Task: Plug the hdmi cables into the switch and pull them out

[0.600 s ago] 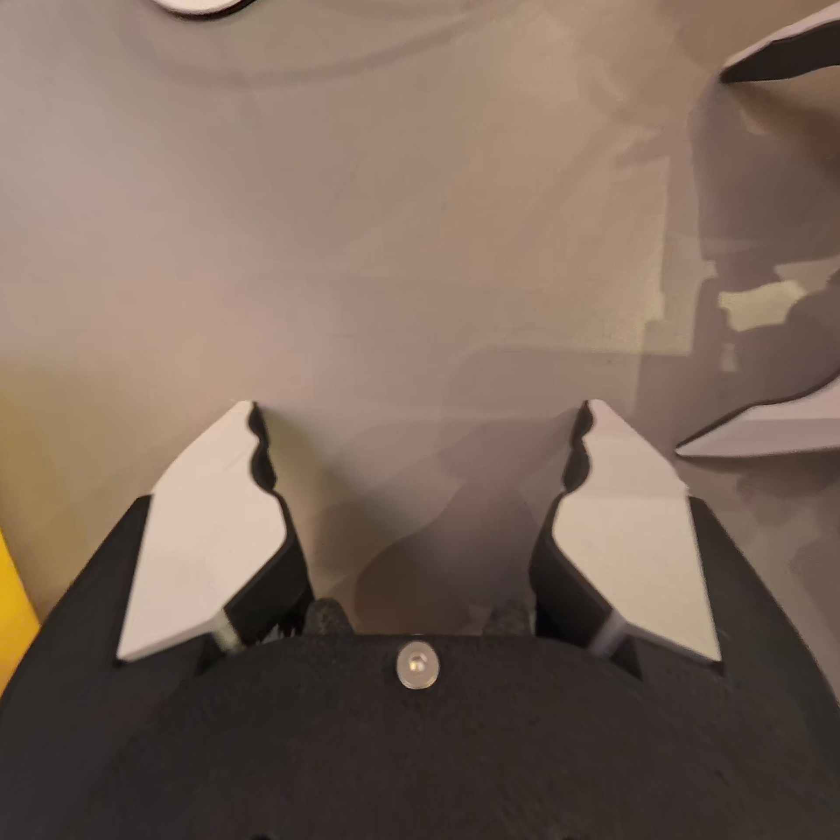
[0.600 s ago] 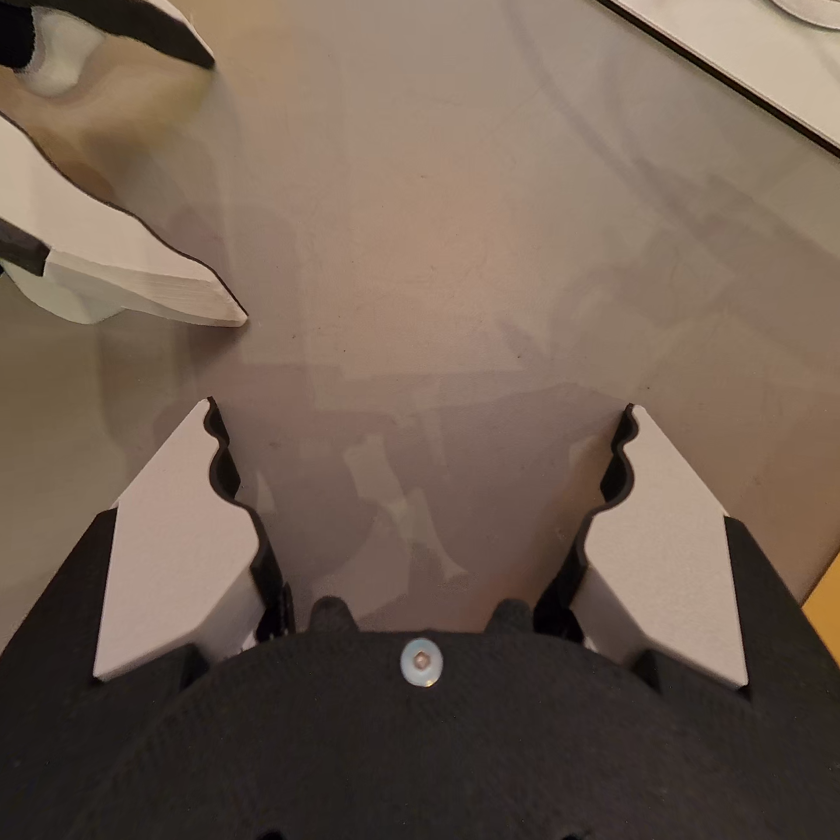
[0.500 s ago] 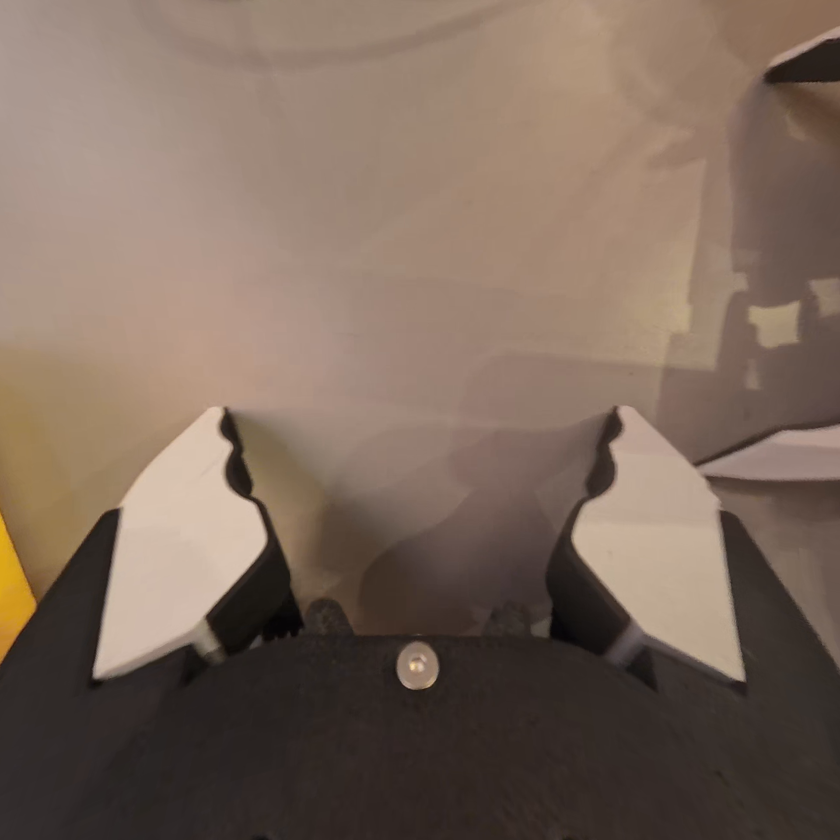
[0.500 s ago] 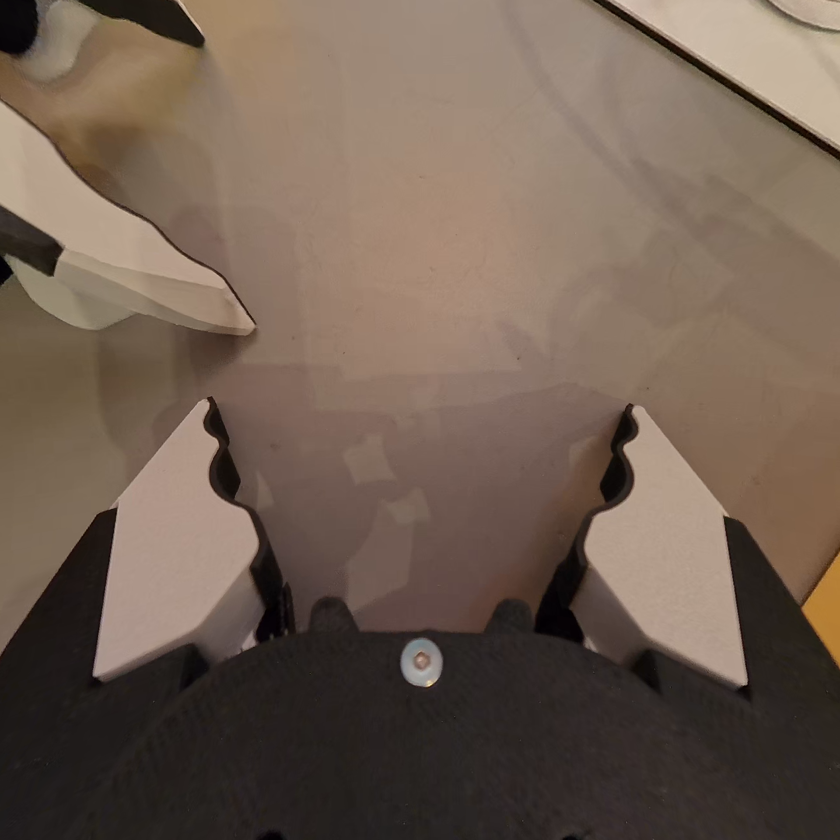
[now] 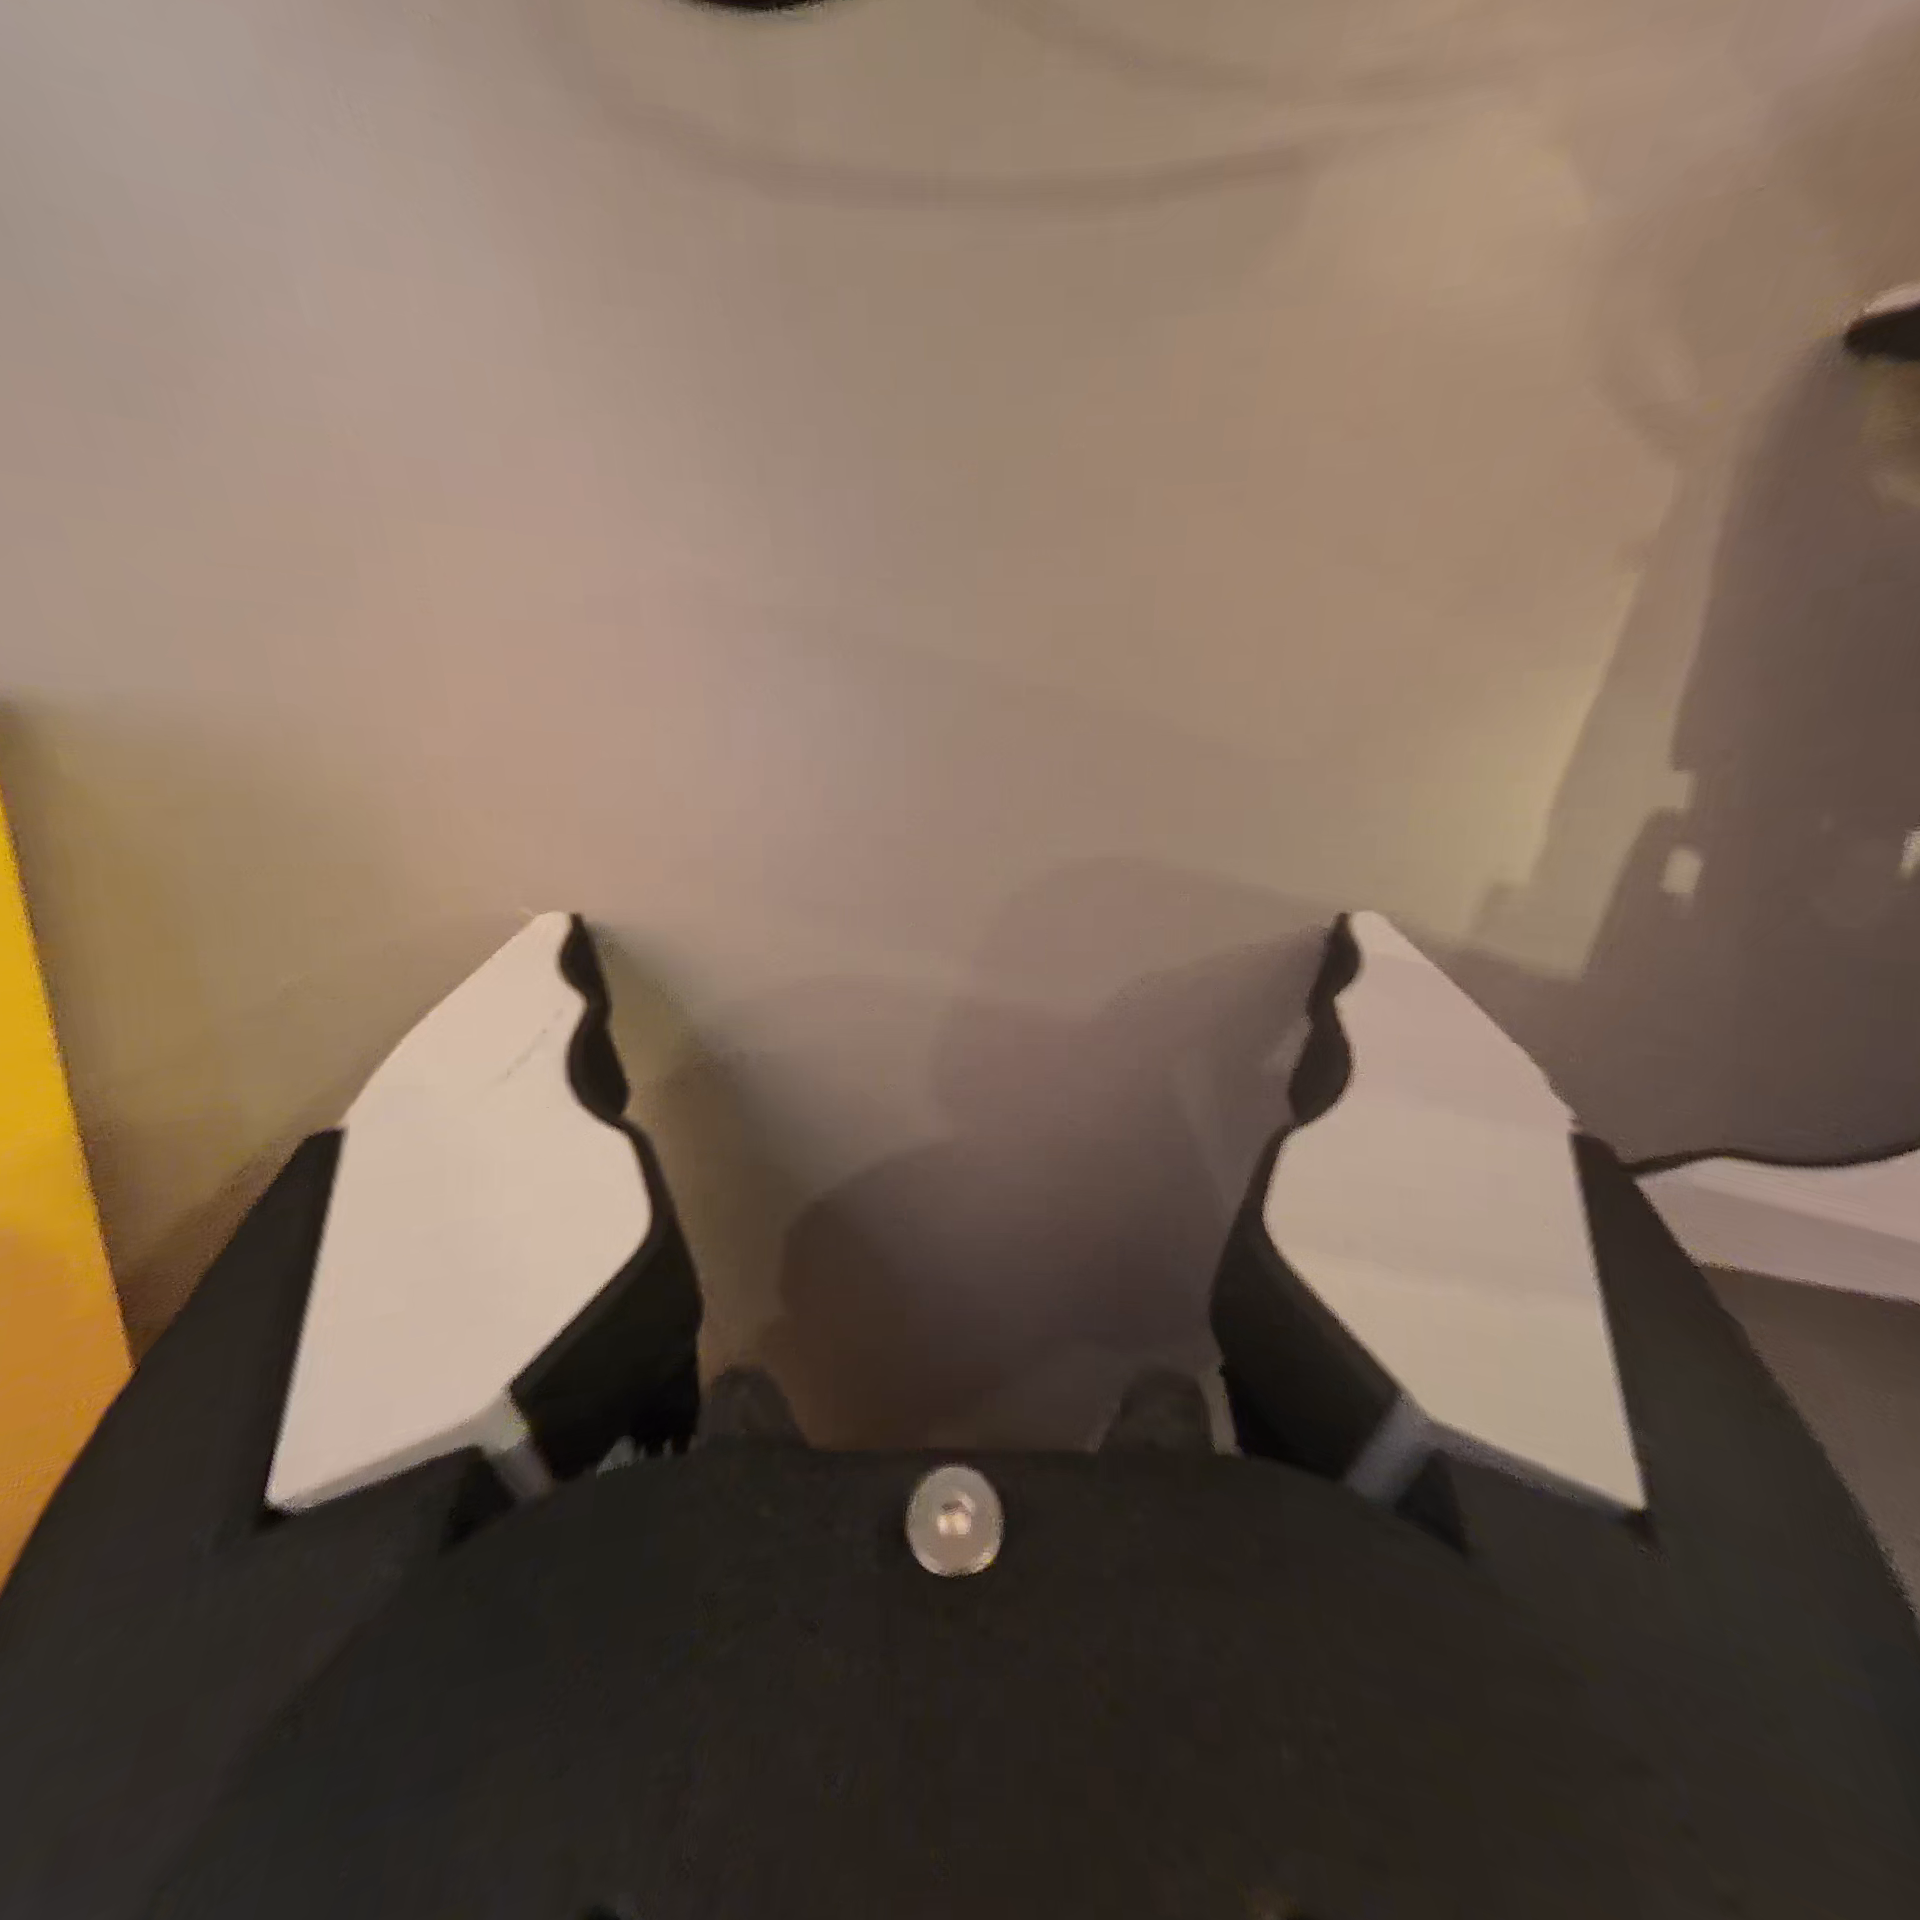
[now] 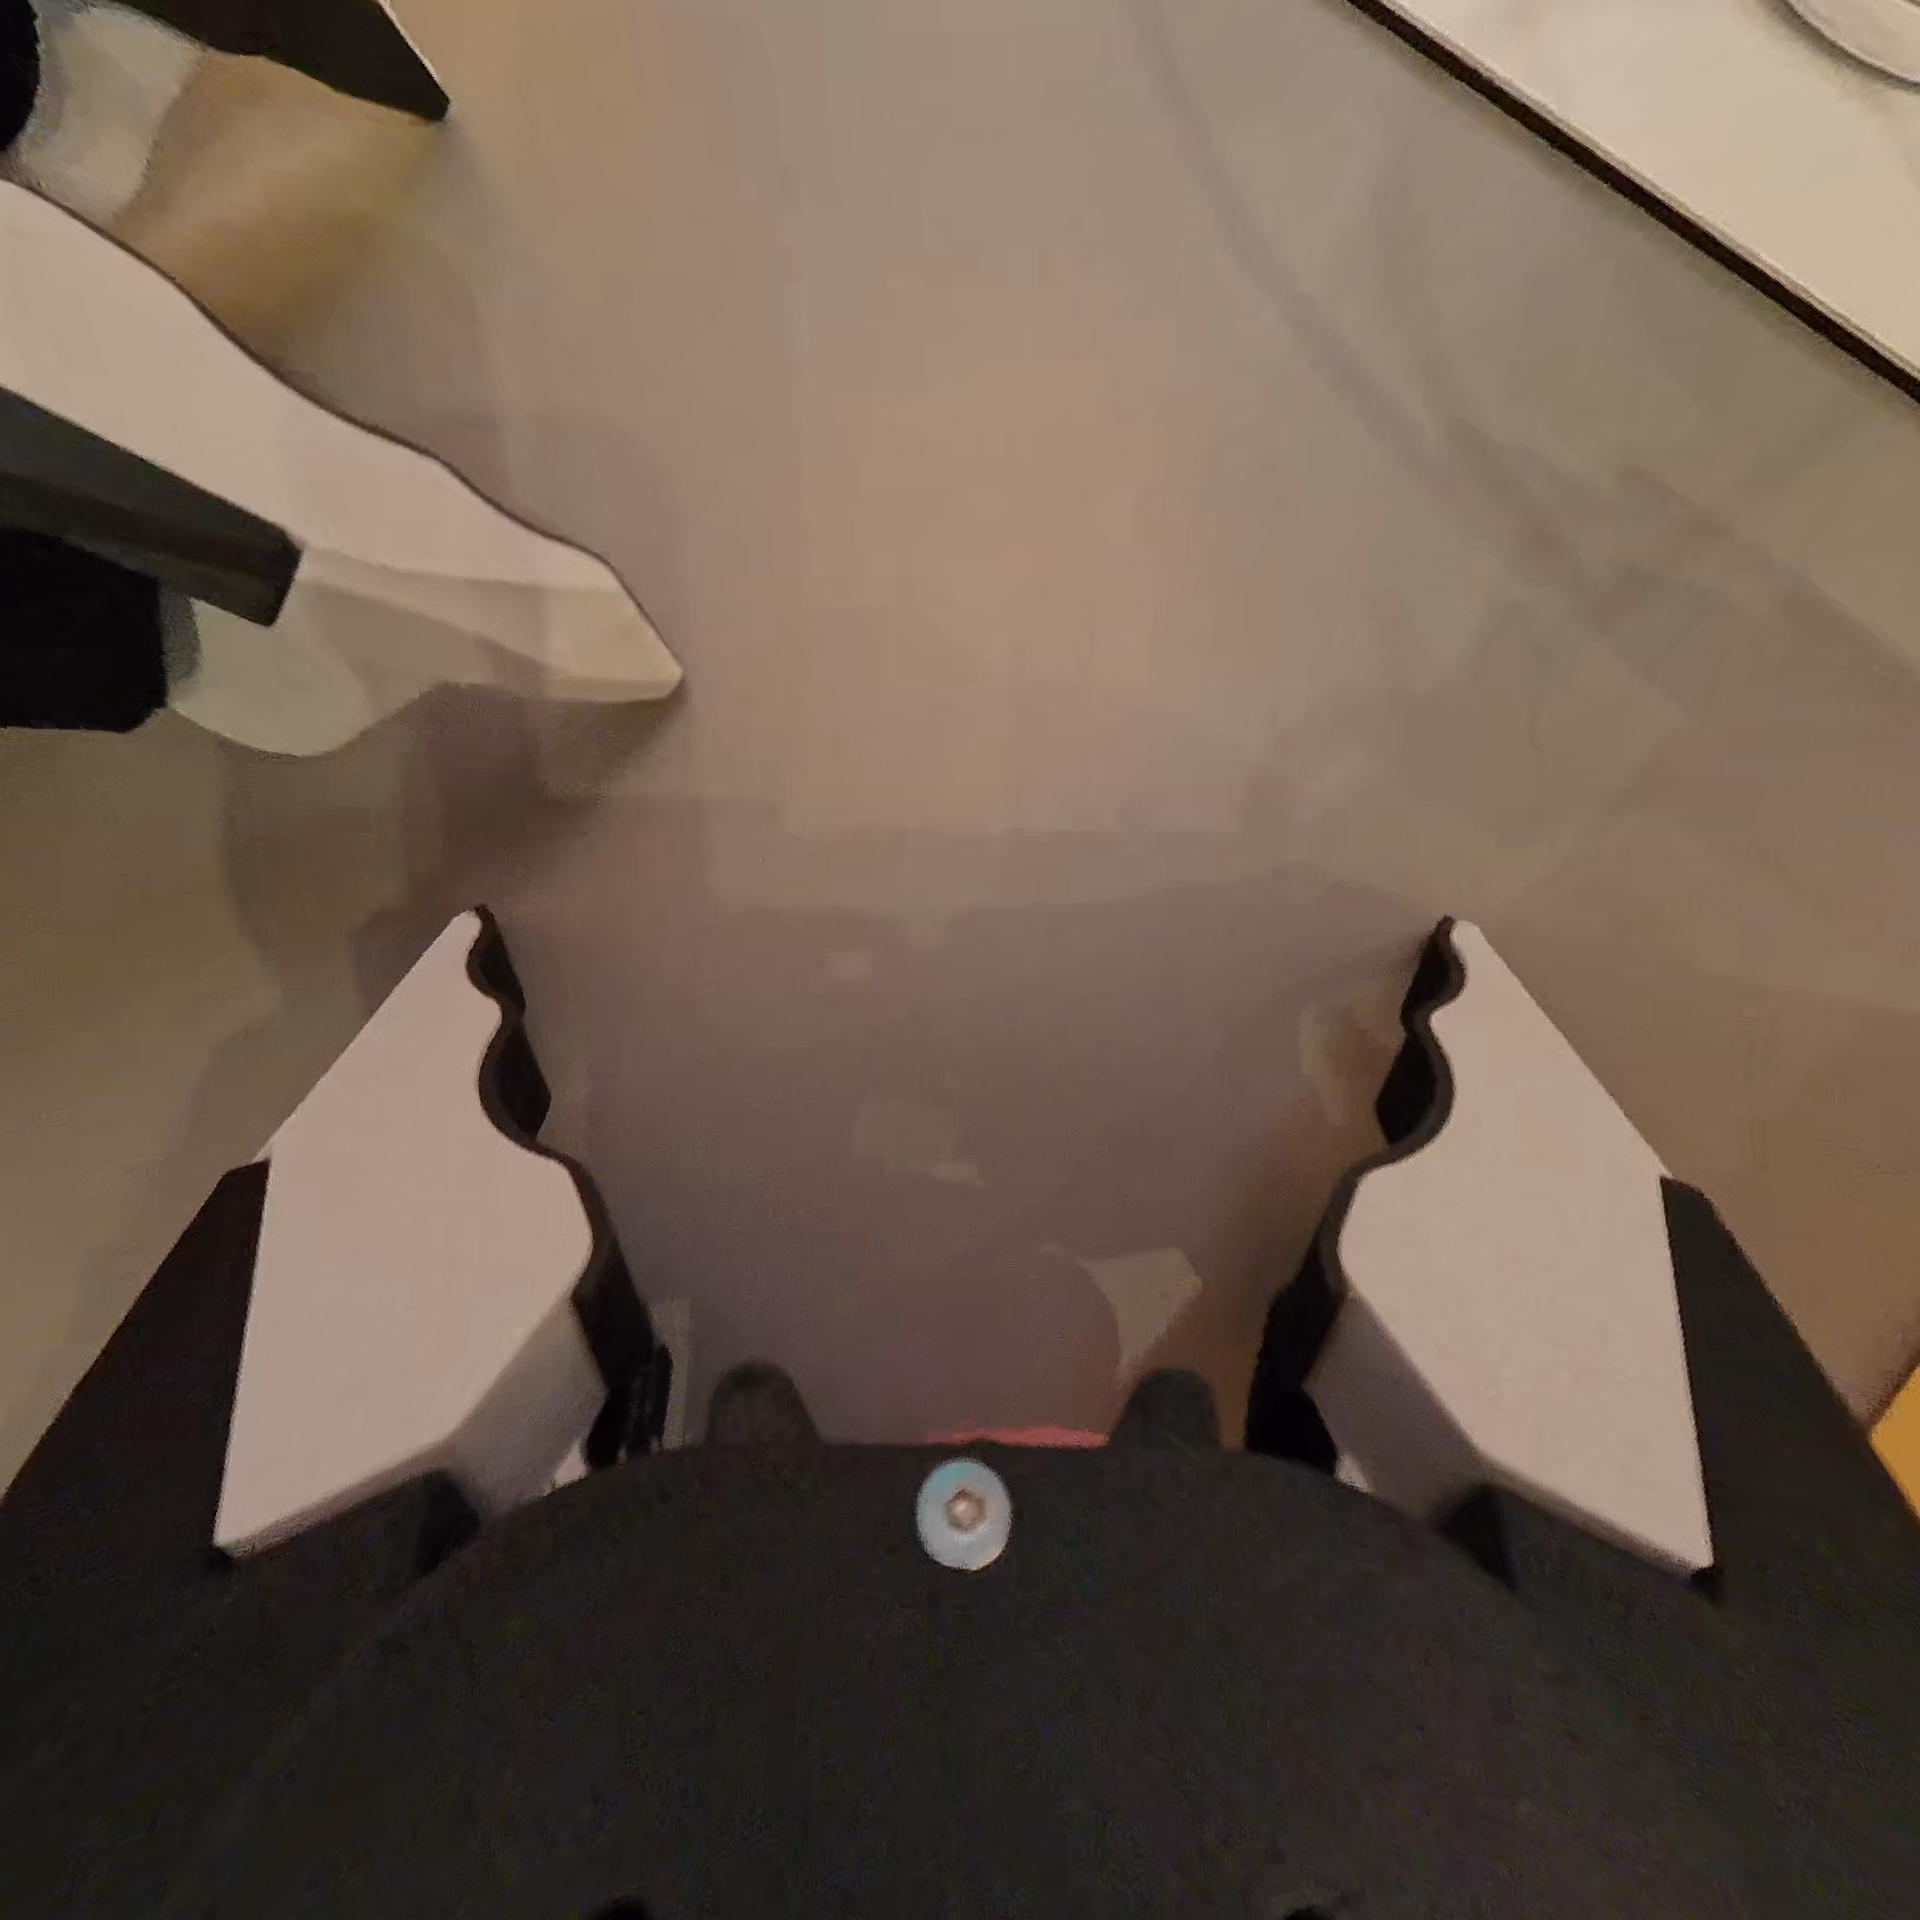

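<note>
Cables and switch show in neither wrist view — where they lie cannot be told. Left tool (image 5: 956,925) hangs released over the glossy grey surface (image 5: 831,540), its two white fingers (image 5: 468,1195) spread wide with only bare surface between them. In the left wrist view, at 3 o'clock from those fingers, a white finger of the other tool (image 5: 1797,1221) reaches in from the frame edge, near but apart. At 9 o'clock a yellow strip (image 5: 42,1195) runs along the surface edge. At 12 o'clock, at the very top, sits a sliver of a dark-rimmed white thing (image 5: 764,5), too cut off to identify.

Right tool (image 6: 961,925) is likewise released, its white fingers (image 6: 416,1247) wide apart and nothing held. In the right wrist view the left tool's white finger (image 6: 436,582) points in from 10 o'clock, its tip low over the surface, well clear of the right tool's fingers. At 1 o'clock a white board (image 6: 1683,156) with a dark edge crosses the corner diagonally. At 4 o'clock a small yellow patch (image 6: 1896,1444) shows at the frame edge. Both views are somewhat blurred — faint shadows and reflections lie on the surface.
</note>
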Demonstrator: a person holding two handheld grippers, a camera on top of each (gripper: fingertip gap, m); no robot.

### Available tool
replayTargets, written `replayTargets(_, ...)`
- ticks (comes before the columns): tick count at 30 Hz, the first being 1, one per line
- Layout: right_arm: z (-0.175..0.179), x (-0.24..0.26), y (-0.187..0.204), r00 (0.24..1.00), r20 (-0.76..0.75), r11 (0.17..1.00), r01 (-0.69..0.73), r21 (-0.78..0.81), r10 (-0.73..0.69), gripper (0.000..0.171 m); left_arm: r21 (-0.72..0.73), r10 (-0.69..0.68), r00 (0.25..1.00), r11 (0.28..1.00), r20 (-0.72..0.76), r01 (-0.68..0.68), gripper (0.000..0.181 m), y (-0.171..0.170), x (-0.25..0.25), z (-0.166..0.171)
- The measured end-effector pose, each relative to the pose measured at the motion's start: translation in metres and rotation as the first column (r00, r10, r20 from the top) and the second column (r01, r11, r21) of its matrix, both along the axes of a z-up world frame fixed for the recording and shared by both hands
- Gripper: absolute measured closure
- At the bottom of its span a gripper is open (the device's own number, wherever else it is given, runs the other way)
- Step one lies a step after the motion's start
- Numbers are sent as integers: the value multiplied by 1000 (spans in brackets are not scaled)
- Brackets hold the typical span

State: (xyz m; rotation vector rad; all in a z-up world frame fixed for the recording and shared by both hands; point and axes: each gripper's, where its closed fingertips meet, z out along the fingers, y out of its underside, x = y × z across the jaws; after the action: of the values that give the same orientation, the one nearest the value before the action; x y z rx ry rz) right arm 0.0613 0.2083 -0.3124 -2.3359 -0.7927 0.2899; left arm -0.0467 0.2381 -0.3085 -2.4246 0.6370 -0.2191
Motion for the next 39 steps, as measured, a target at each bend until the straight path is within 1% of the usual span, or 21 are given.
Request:
replayTargets(3, 1, -3, 10, 998, -12, 999, 54, 6, -54, 17, 8, 35, 999, 999, 4, -35, 70, 7, -3, 2)
replayTargets(5, 5, -7, 14, 996, -56, 998, 64, 8, -63, 19, 0, 25, 999, 1000, 27, -25, 66, 8, 0, 3)
replayTargets(7, 15, -7, 20, 985, -143, 995, 95, 21, -91, 42, -7, 31, 997, 1000, 68, -30, 61, 10, 3, 5)
replayTargets(8, 20, -10, 19, 975, -204, 996, 90, 19, -84, 60, -9, 33, 995, 999, 95, -32, 62, 11, 5, 7)
replayTargets(9, 27, -11, 18, 966, -248, 996, 83, 37, -71, 76, -10, 15, 987, 1000, 161, -14, 81, 10, 10, 13)
replayTargets(11, 56, -19, 6, 951, -305, 991, 3, 137, 39, 119, 82, -70, 920, 996, 387, 41, 164, 4, 23, 47)
replayTargets(12, 76, -21, -3, 940, -332, 986, -19, 168, 74, 137, 191, -126, 891, 981, 437, 45, 181, 1, 23, 74)
replayTargets(14, 126, -22, -24, 920, -368, 965, -36, 259, 133, 171, 389, -346, 794, 909, 500, 151, 181, -26, 32, 134)
replayTargets(16, 172, -10, -46, 925, -338, 927, -38, 373, 174, 171, 496, -381, 825, 856, 417, 144, 181, -35, 18, 174)
replayTargets(19, 221, 41, -68, 953, -282, 864, 46, 501, 112, 169, 545, -371, 821, 834, 434, 88, 181, -43, -11, 225)
replayTargets(21, 232, 94, -74, 974, -228, 845, 130, 518, -10, 128, 584, -363, 834, 809, 416, 61, 181, -46, -38, 249)
replayTargets(22, 229, 123, -77, 981, -177, 851, 156, 502, -76, 117, 594, -338, 856, 803, 391, 46, 162, -45, -54, 255)
replayTargets(24, 220, 185, -83, 973, -87, 846, 229, 481, -214, 110, 575, -289, 899, 816, 328, 52, 106, -40, -87, 254)
replayTargets(25, 211, 218, -87, 957, -31, 847, 270, 459, -289, 103, 552, -245, 917, 833, 315, 32, 87, -36, -107, 251)
replayTargets(26, 198, 250, -92, 932, 24, 850, 318, 419, -361, 91, 526, -192, 936, 850, 295, 9, 77, -32, -129, 246)
replayTargets(27, 186, 277, -97, 909, 50, 850, 366, 379, -414, 81, 507, -149, 954, 862, 259, -3, 76, -30, -151, 240)
replayTargets(31, 132, 341, -114, 873, 59, 861, 464, 209, -485, 104, 379, 66, 995, 921, 77, -91, 76, -27, -251, 195)
replayTargets(33, 106, 350, -118, 878, 52, 876, 468, 120, -476, 111, 300, 114, 993, 947, 17, -114, 90, -31, -292, 166)
replayTargets(34, 97, 353, -118, 876, 57, 877, 472, 93, -478, 110, 267, 161, 987, 952, -26, -148, 85, -32, -314, 152)
replayTargets(36, 82, 354, -117, 881, 70, 884, 465, 47, -467, 115, 240, 215, 977, 948, -5, -208, 90, -33, -342, 134)
replayTargets(39, 61, 353, -116, 892, 79, 892, 449, -47, -445, 121, 114, 283, 959, 954, -33, -278, 84, -35, -373, 99)
